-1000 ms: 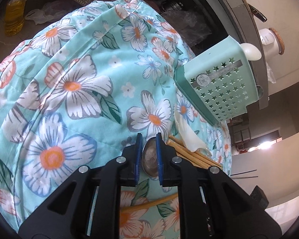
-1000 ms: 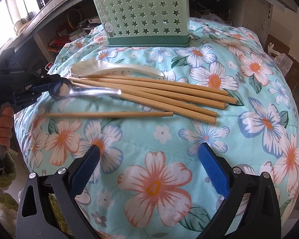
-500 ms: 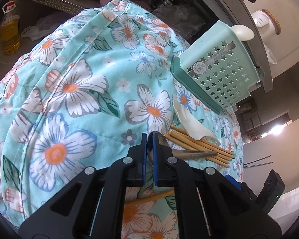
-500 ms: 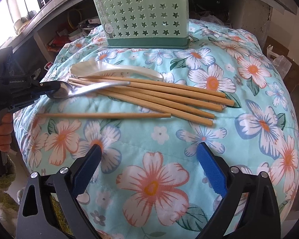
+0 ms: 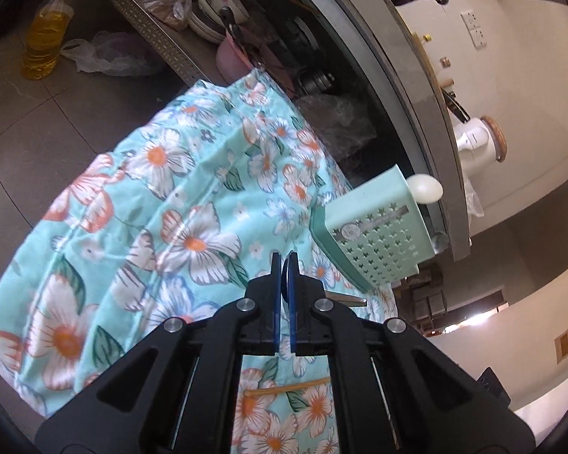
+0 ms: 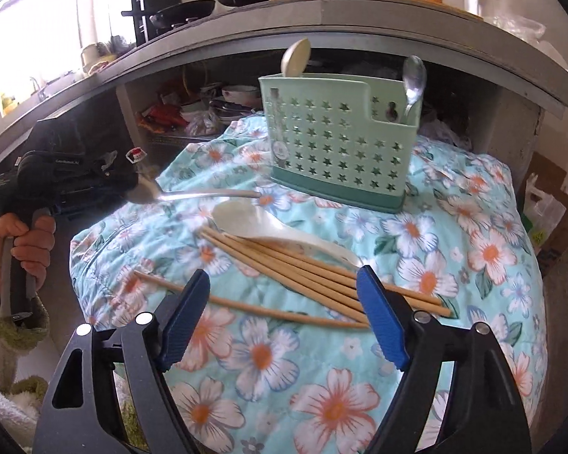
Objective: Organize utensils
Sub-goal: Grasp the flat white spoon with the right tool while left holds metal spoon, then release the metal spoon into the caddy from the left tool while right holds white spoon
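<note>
Left claw (image 5: 284, 265): pads clamped on the bowl of a metal spoon (image 6: 193, 196); the left wrist view shows only a sliver of the bowl between the pads and the handle tip poking out to the right.
Metal spoon, right wrist view: seen whole, lifted clear of the floral cloth (image 6: 473, 249), handle pointing towards the holder.
Hand (image 6: 22, 242): grips the left claw's handle; shows in the right wrist view only.
Right claw (image 6: 282, 310): jaws wide apart and just narrowing, nothing between the pads; it hovers above the chopsticks.
Chopsticks (image 6: 303, 265): a loose bundle lying on the cloth, one stray stick nearer the camera.
White spoon (image 6: 269, 227): on the cloth, touching the bundle's far side.
Utensil holder (image 6: 337, 151): mint green, star-punched, upright on the cloth; a pale spoon sits in its left end and a steel spoon (image 6: 414, 79) in its right.
Oil bottle (image 5: 45, 41): on the floor, left wrist view only.
Worktop (image 6: 397, 19): behind the holder, carrying a black pot.
</note>
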### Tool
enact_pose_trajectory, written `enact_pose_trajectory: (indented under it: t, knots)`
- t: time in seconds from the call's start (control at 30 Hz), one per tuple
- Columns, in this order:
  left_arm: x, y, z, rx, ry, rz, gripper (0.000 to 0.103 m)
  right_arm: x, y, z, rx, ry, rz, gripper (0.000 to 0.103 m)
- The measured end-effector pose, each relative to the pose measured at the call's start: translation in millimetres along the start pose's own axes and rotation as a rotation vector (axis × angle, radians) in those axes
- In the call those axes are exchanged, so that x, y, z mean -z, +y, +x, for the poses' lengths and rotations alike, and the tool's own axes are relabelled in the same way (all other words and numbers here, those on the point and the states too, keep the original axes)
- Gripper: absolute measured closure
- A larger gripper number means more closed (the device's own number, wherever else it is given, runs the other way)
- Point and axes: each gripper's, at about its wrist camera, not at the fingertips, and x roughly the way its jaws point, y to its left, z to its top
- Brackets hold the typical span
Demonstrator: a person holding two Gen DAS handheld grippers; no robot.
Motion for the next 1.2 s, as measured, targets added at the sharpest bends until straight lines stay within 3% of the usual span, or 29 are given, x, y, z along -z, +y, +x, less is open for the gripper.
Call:
enact_pose_trajectory:
  t: [0.2,0.37,0.63,0.77,0.97,1.2]
  knots:
    - [-8.8,11.9,-20.1,-0.06,-0.089,-0.023,0.101,-22.9,46.1,49.4,-0.011,0.028,-0.147,0.045]
    - [-13.8,18.3,-31.0,-0.079,-0.132,-0.027,0.101,-33.1,71.3,86.5,0.054,0.071,-0.266,0.062]
    - [-16.1,26.9,-35.8,-0.09,-0.15,-0.036,0.101,-33.4,94.4,117.2,0.182,0.111,-0.431,0.079]
    - [-15.4,27.6,-36.5,-0.094,-0.155,-0.032,0.101,-34.5,94.1,120.3,0.192,0.105,-0.418,0.097]
    - [-16.1,24.0,-41.2,-0.092,-0.177,-0.022,0.101,-46.6,79.7,101.8,0.203,0.025,-0.362,0.099]
    - [-24.6,-0.8,-57.5,-0.037,-0.244,0.027,0.101,-72.0,39.6,44.8,0.194,-0.105,-0.199,0.101]
